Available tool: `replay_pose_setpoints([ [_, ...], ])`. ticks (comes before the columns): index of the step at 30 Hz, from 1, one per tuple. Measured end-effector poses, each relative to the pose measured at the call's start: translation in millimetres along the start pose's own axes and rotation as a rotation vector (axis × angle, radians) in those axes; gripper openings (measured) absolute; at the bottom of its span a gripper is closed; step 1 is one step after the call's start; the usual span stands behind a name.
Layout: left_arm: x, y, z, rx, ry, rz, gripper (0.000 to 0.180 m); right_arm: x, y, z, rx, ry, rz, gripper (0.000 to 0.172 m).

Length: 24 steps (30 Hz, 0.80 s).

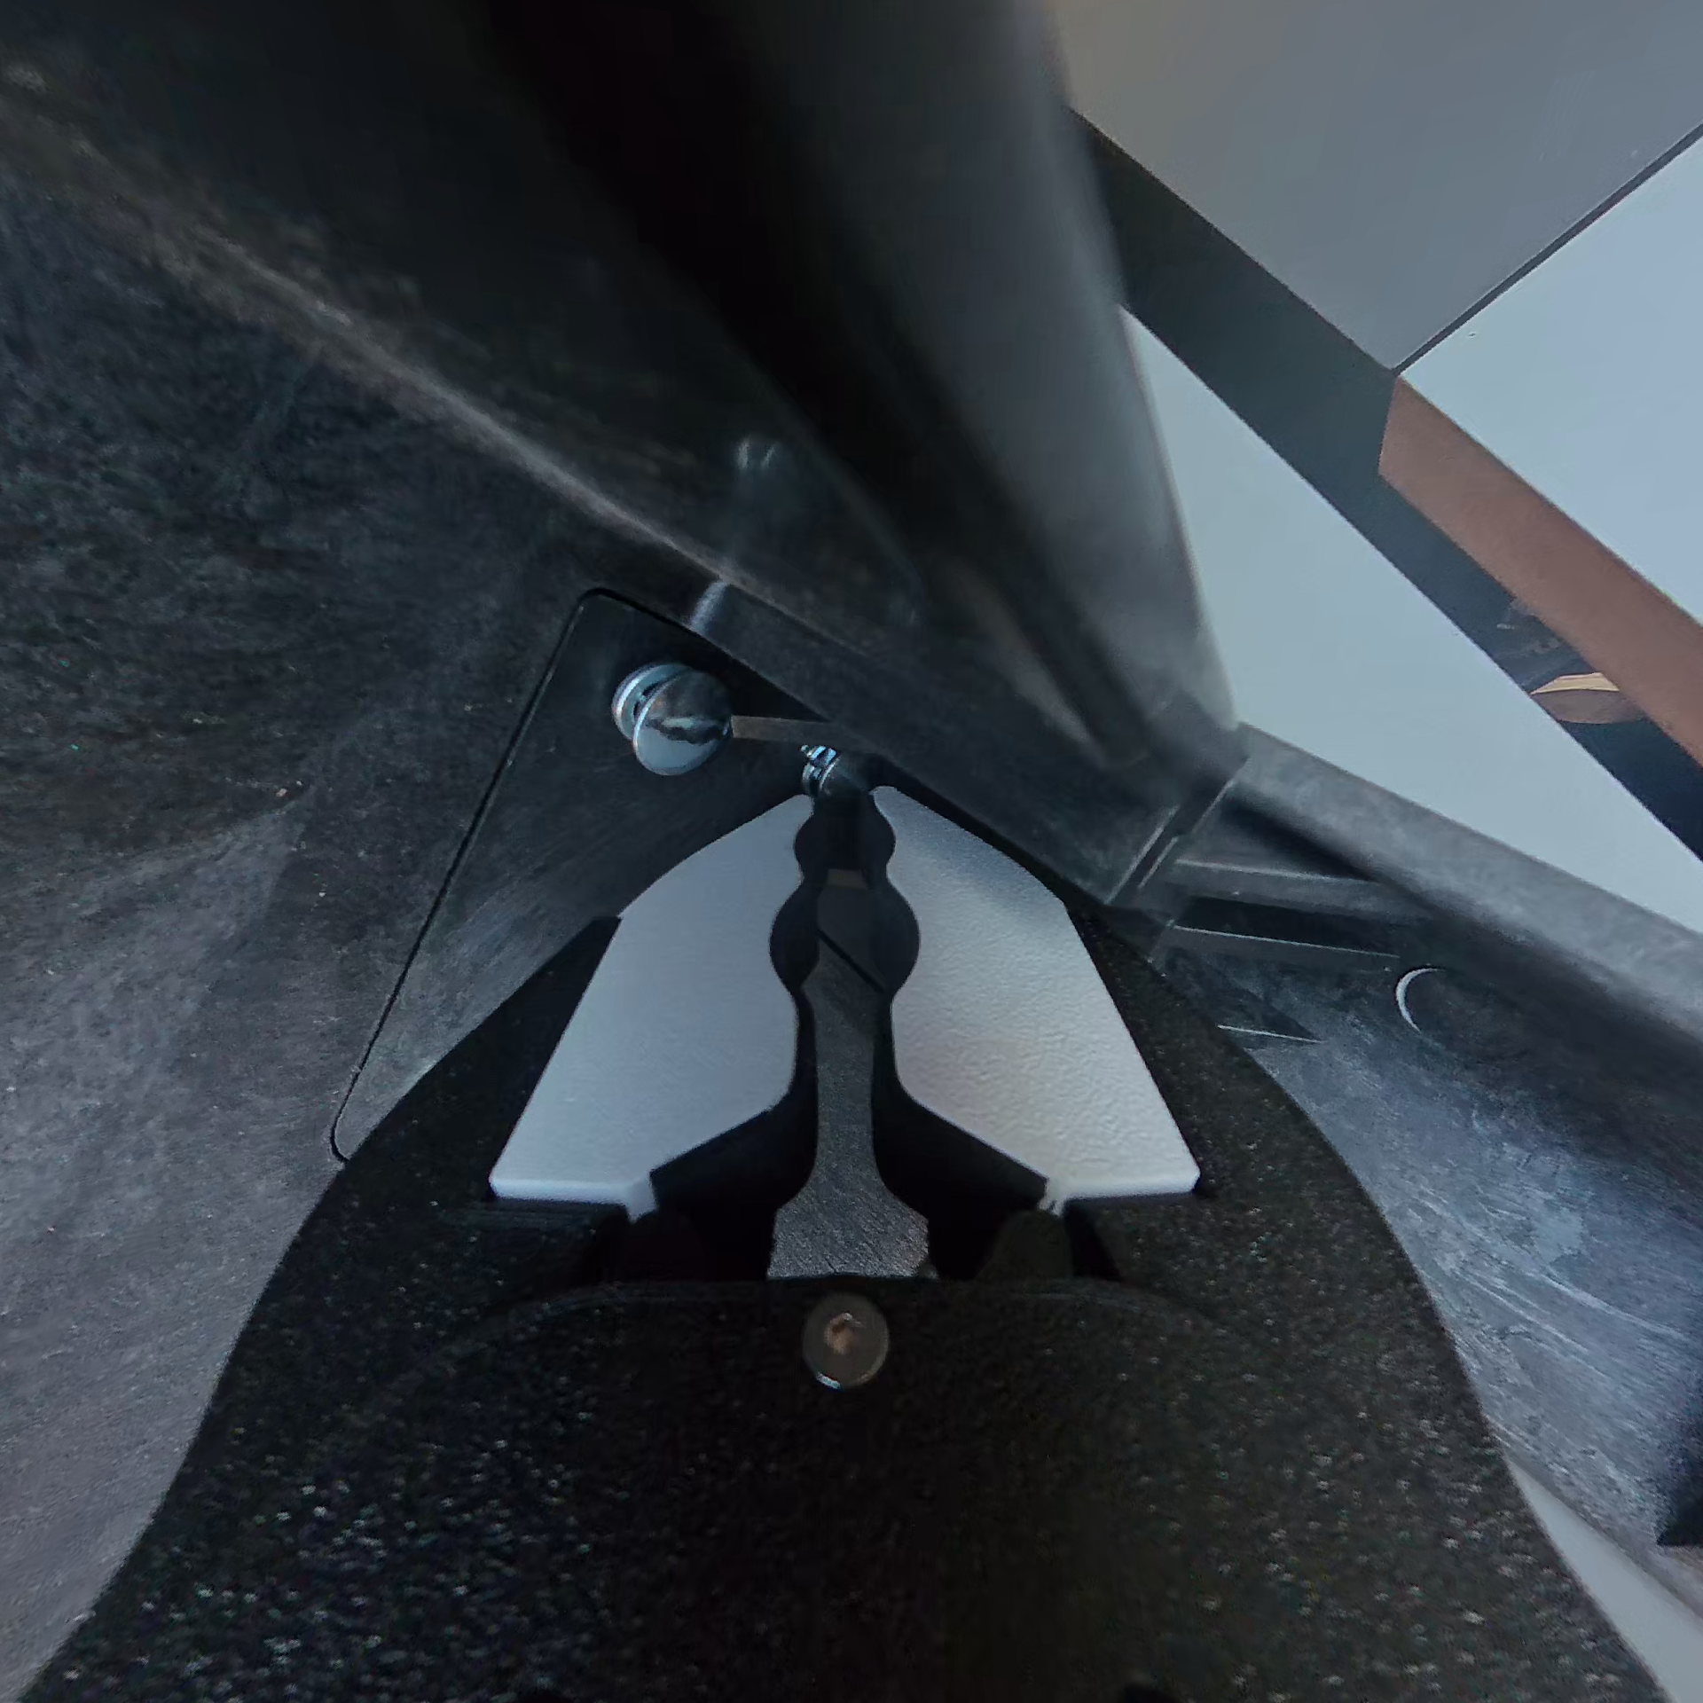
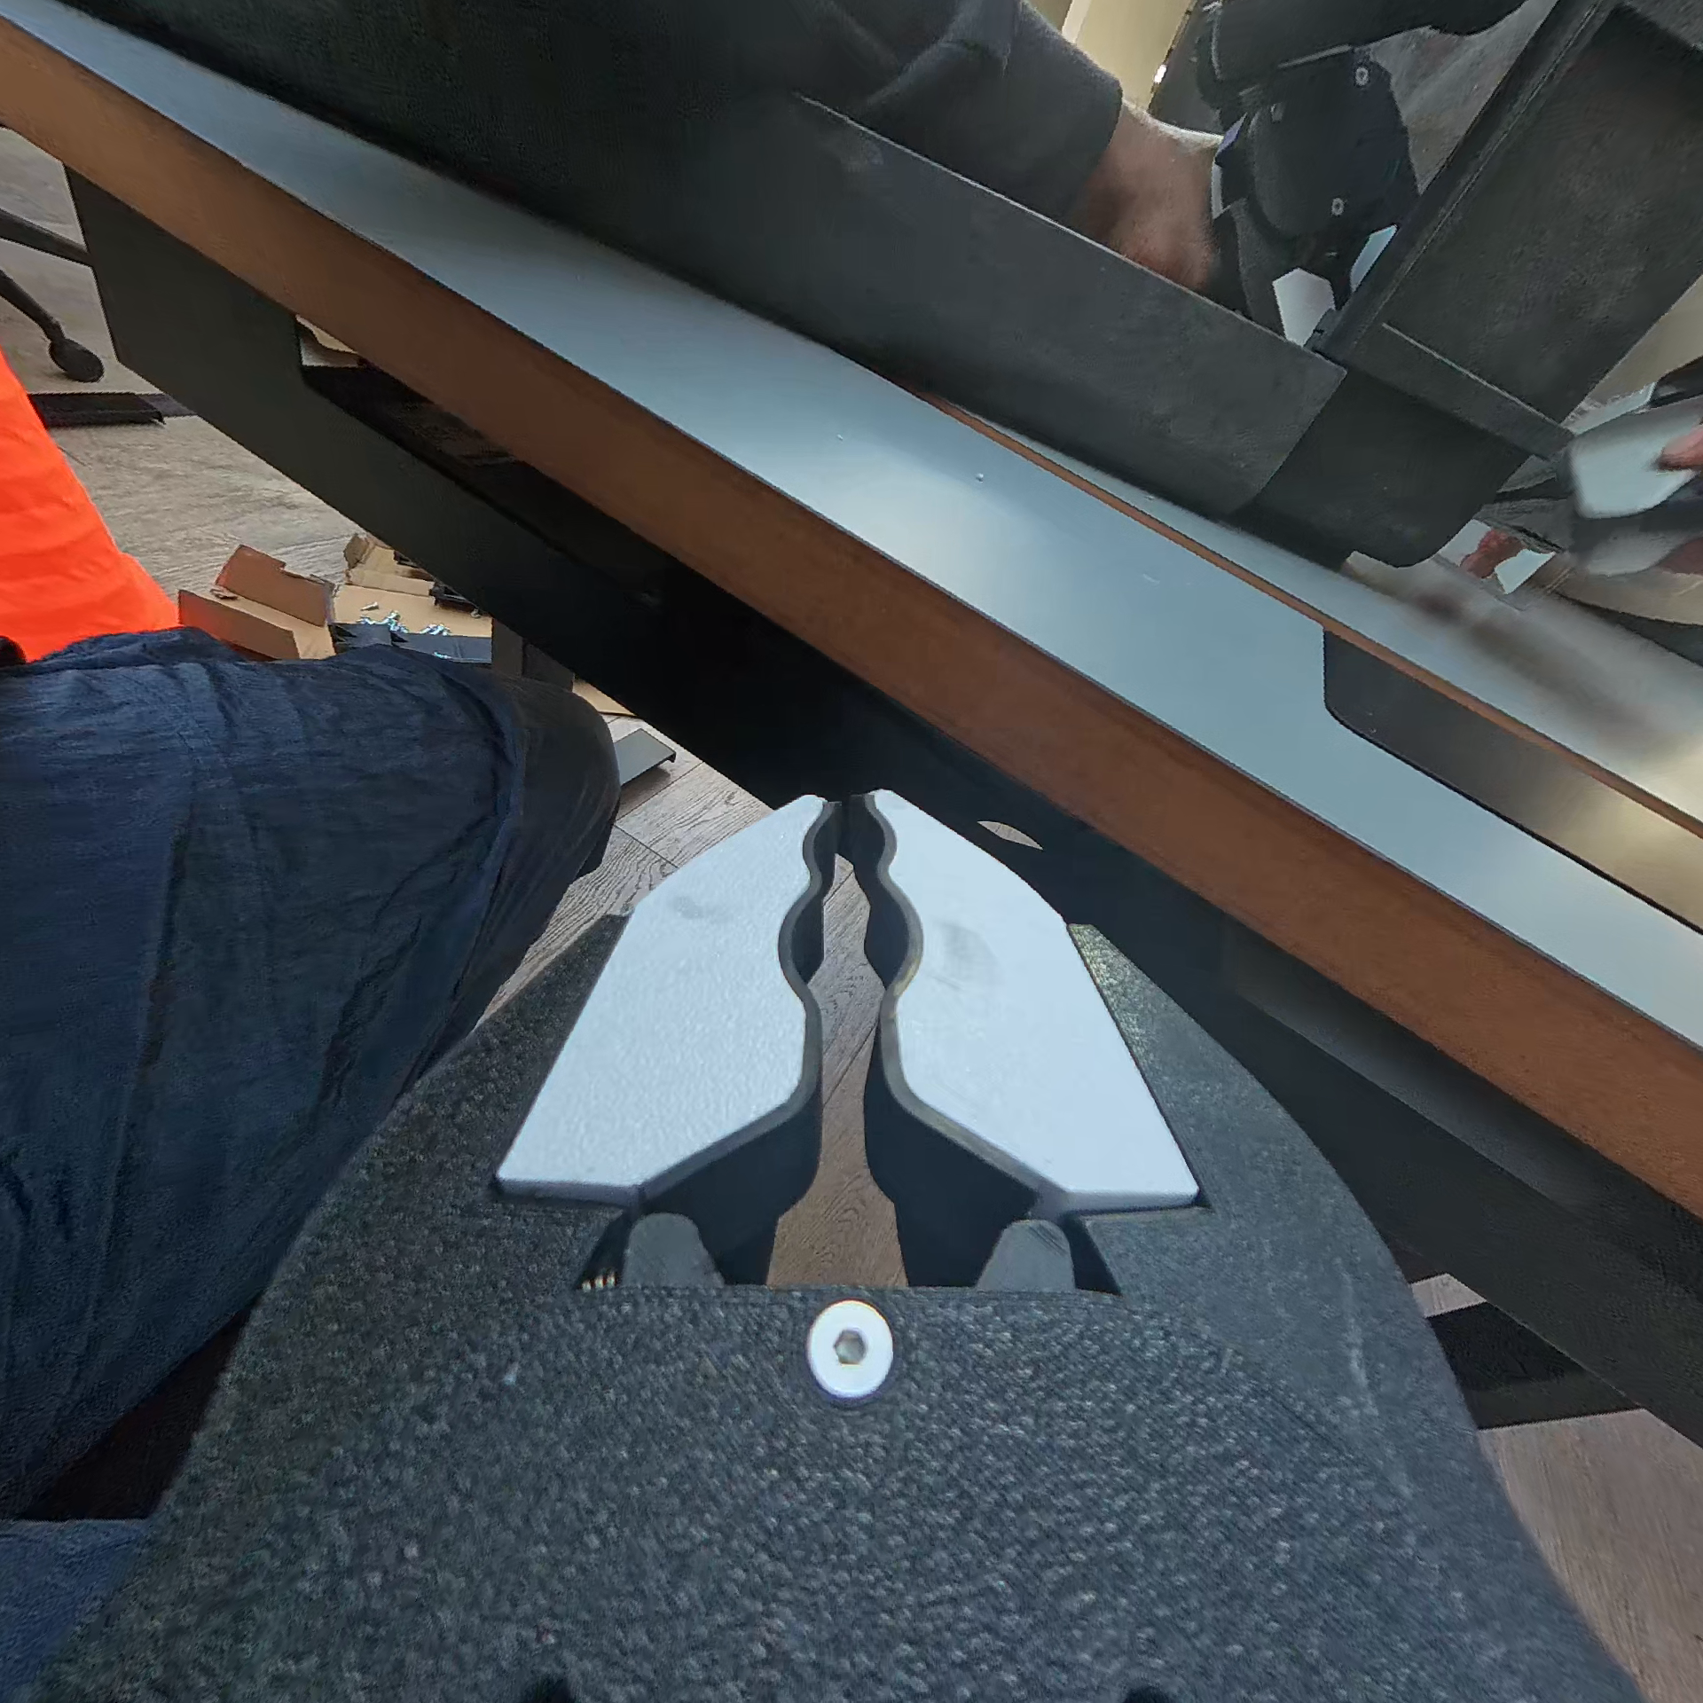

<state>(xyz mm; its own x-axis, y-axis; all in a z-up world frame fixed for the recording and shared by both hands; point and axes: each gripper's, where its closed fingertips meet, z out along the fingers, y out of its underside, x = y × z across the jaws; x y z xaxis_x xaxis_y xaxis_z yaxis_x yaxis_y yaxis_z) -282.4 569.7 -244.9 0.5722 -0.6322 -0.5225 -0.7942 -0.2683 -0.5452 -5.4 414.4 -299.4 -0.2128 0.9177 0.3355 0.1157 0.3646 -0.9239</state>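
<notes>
In the left wrist view my left gripper (image 1: 834,783) is shut on a small silver screw (image 1: 823,767) and holds it by its dark head, threaded end pointing up-left. The screw sits at the edge of a black metal bracket plate (image 1: 516,875), just right of a large silver bolt with a washer (image 1: 671,719) set in that plate. The plate lies on a black felt-covered part (image 1: 230,553) beside a black post (image 1: 921,369). My right gripper (image 2: 846,820) is shut, its tips just under the brown edge (image 2: 921,590) of the table. The left gripper (image 2: 1309,184), held in a hand (image 2: 1152,212), shows at the top right.
The grey table top (image 2: 829,415) carries the black felt-covered part (image 2: 1014,304). A leg in dark blue cloth (image 2: 230,921) is close on the left, with orange fabric (image 2: 55,534) behind it. Cardboard pieces (image 2: 267,599) and loose hardware lie on the wood floor (image 2: 682,820). Spacing between my two grippers at the tips: around 35 cm.
</notes>
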Motion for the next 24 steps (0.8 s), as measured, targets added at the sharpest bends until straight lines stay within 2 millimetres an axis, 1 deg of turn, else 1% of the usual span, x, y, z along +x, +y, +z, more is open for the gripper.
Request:
replay_pose_setpoints([
  [24,-0.2,0.0,0.1,0.000,-0.002,0.001,0.006,-5.7,-0.4,0.3,-0.003,-0.013,-0.009,0.002],
])
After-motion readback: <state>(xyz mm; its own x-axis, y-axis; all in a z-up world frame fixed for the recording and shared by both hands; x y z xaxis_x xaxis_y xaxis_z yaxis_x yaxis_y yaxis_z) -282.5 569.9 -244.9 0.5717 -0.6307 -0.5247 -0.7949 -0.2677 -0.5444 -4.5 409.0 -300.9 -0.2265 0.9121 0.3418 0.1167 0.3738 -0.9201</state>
